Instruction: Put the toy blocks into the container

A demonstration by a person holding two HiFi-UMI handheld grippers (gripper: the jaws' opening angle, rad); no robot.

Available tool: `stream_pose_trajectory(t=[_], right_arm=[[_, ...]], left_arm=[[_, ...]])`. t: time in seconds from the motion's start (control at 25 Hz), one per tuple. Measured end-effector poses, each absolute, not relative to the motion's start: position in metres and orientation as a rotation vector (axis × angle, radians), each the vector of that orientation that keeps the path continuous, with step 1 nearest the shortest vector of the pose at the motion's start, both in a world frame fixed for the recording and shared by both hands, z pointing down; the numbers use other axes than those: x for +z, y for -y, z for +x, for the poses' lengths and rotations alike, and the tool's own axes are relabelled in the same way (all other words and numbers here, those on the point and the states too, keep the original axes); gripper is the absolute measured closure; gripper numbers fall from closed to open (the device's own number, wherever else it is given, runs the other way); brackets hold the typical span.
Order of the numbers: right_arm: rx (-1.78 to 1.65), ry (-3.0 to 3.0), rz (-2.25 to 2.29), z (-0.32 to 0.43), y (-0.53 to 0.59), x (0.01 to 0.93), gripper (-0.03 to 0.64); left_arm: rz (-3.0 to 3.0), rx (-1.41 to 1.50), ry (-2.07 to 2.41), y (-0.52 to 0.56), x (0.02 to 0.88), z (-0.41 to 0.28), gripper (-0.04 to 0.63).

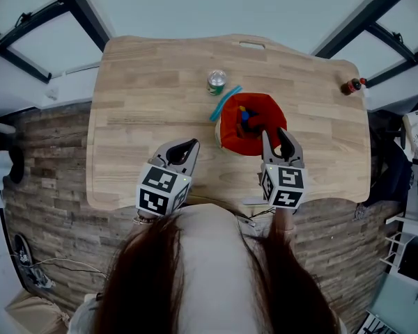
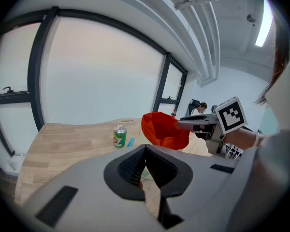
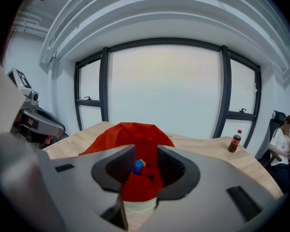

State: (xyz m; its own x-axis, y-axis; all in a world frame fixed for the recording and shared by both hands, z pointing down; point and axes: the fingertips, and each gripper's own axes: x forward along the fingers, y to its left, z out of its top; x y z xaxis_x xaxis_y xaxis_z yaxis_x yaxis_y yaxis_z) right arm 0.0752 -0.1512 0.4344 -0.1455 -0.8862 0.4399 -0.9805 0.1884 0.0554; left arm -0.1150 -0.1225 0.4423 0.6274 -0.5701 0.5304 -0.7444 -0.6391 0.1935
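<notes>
Red bin [image 3: 135, 132] dead ahead of my right claw [image 3: 146, 154]
Jaws half apart, seemingly empty; blocks [image 3: 138, 166] lie inside at twelve o'clock.

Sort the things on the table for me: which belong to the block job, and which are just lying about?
Job in hand:
red container
toy blocks, already inside it

Lying about:
green can
cola bottle, far right
blue strip beside the container; possibly a toy piece, I cannot tell
</notes>
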Motion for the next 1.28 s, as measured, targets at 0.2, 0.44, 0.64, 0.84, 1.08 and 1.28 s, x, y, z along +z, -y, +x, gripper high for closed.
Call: stream_pose_trajectory(t=[0.2, 0.44, 0.64, 0.84, 1.08, 1.28], right_arm=[[0.351, 2.091, 1.766, 0.075, 0.146, 0.434, 0.473], [0.352, 2.083, 1.781, 0.074, 0.137, 0.432, 0.508], [0.348, 2.090, 1.777, 0.073, 0.128, 0.430, 0.514], [0.367, 2.101, 1.787, 0.073, 0.120, 0.430, 0.526], [0.412, 2.116, 1.809, 0.078, 0.109, 0.430, 0.549], [0.417, 2.112, 1.810, 0.080, 0.100, 0.431, 0.559]], left_arm=[[2.466, 0.589, 1.038, 0.122, 0.440, -0.114, 0.586], [2.480, 0.582, 1.027, 0.118, 0.437, -0.113, 0.586], [2.496, 0.587, 1.009, 0.111, 0.436, -0.109, 0.586], [2.507, 0.584, 0.998, 0.104, 0.434, -0.107, 0.586], [2.494, 0.555, 1.000, 0.098, 0.430, -0.104, 0.586], [2.502, 0.561, 1.000, 0.092, 0.428, -0.103, 0.586]])
